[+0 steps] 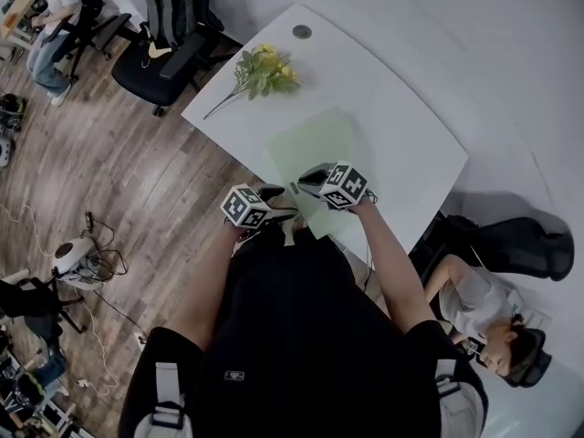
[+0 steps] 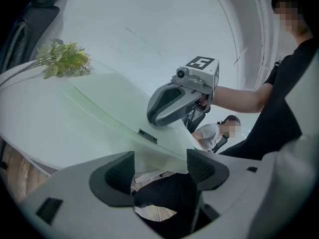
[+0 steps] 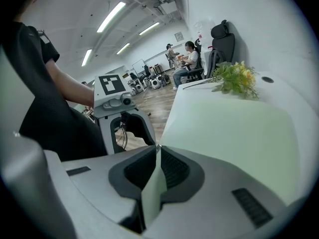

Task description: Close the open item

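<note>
Green folder (image 1: pixel 310 142) lies near surface's near edge. Right hand-held gripper (image 3: pixel 157 156) is clamped narrow on its thin cover edge. Cover looks low, not yet flat; judged closing mid-way, laying down and release left. Left hand-held gripper (image 2: pixel 159 166) has jaws wide, folder edge between, unpressed. Flower sprig (image 1: pixel 262 69) sits at far-left edge, well apart. Nothing blocks cover.

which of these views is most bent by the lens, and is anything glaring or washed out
Head view: mild fisheye, white table edge bowed, light even, shadows soft. Left gripper view: strong fisheye, dark corners, table and wall wash together. Right gripper view: equally bent, ceiling strip lights glare, pale green plastic folder is crisp.
</note>
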The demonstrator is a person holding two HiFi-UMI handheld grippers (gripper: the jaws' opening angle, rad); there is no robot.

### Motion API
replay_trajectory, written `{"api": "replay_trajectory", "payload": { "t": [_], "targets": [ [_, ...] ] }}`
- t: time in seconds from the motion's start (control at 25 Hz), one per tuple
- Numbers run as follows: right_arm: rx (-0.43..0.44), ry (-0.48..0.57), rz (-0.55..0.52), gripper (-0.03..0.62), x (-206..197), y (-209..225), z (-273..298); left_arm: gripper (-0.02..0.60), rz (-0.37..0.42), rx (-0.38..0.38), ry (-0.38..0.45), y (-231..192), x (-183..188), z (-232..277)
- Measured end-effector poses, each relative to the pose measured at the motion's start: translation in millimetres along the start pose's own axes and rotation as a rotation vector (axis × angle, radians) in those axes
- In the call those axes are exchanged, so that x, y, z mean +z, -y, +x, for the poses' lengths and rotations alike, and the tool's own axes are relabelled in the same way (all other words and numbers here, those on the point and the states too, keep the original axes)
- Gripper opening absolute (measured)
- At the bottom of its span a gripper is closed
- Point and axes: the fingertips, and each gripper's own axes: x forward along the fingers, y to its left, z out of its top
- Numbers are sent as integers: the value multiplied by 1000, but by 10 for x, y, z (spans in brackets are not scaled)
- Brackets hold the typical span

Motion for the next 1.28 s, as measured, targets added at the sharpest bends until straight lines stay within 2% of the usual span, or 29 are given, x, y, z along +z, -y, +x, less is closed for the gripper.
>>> {"api": "replay_trajectory", "payload": {
  "t": [0.24,0.68,1.28],
  "targets": [
    [-53,-90,-63,25,-114,-1,74,314,31,-17,-10,17,25,0],
    [-148,-120,-115,9,-165,64,150,314,30,-24,6,7,9,12],
    [-130,-98,-124,8,-123,6,162,316,28,-18,5,-18,44,1]
  ]
}}
